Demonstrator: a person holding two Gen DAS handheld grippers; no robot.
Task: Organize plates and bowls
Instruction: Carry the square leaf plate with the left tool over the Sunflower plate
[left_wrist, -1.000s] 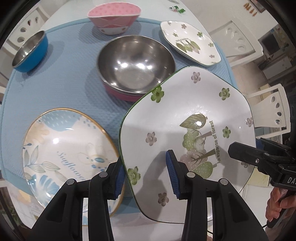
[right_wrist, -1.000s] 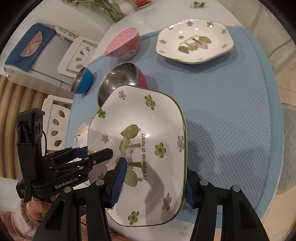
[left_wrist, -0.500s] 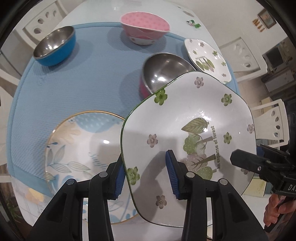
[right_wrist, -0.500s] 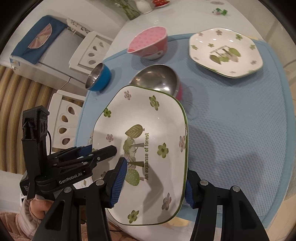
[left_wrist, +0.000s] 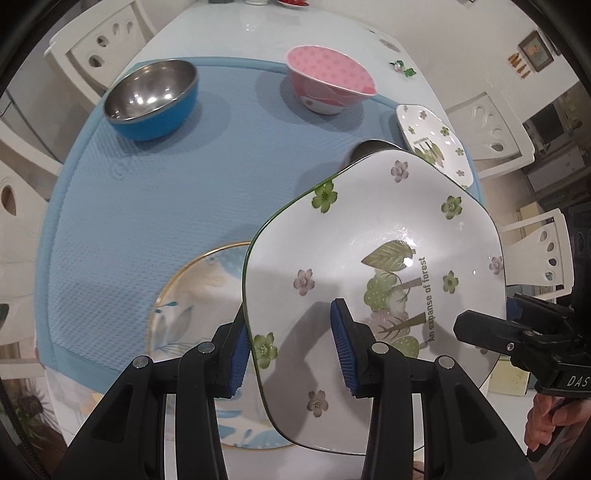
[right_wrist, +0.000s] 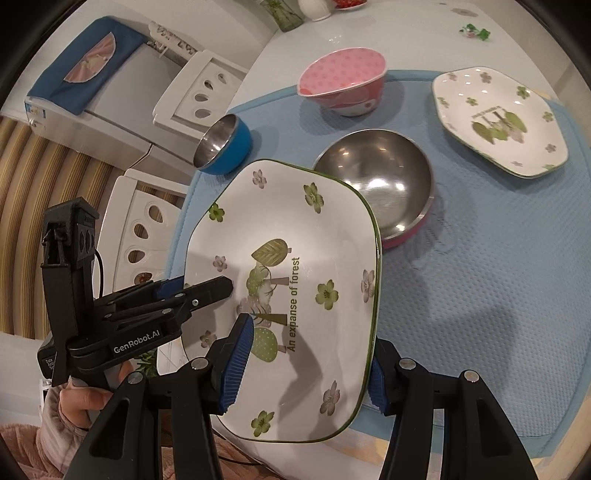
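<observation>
- a white, rounded-square ceramic plate with green and mauve flowers and the words "an expanse of forest" (left_wrist: 373, 236) is held in the air above the round light-blue textured mat (left_wrist: 155, 192), one gripper on each of two opposite edges.
- the left gripper (left_wrist: 291, 349) pinches the plate's rim between its blue-padded fingers (left_wrist: 341, 347), one pad on the plate's face, the other behind the edge.
- the right gripper (right_wrist: 304, 363) grips the opposite rim the same way, jaws pressed on the plate; its black body also shows at the right edge of the left wrist view, a person's hand (left_wrist: 543, 417) on its handle.
- under the raised plate, partly hidden, lies a round gold-rimmed plate with blue leaf pattern (left_wrist: 192, 291) on the mat's near side.
- a large steel bowl with a pink outer shell (right_wrist: 384, 181) sits on the mat just beyond the raised plate.
- a smaller steel bowl with a blue outer shell (left_wrist: 151, 99) stands near the mat's far left edge.
- a pink polka-dot bowl (left_wrist: 328, 83) stands at the mat's far edge.
- a second, matching flowered plate (right_wrist: 498, 118) rests on the mat's far right, well apart from the held one.
- white chairs with oval cut-outs (right_wrist: 201, 90) ring the white table (left_wrist: 258, 33).
</observation>
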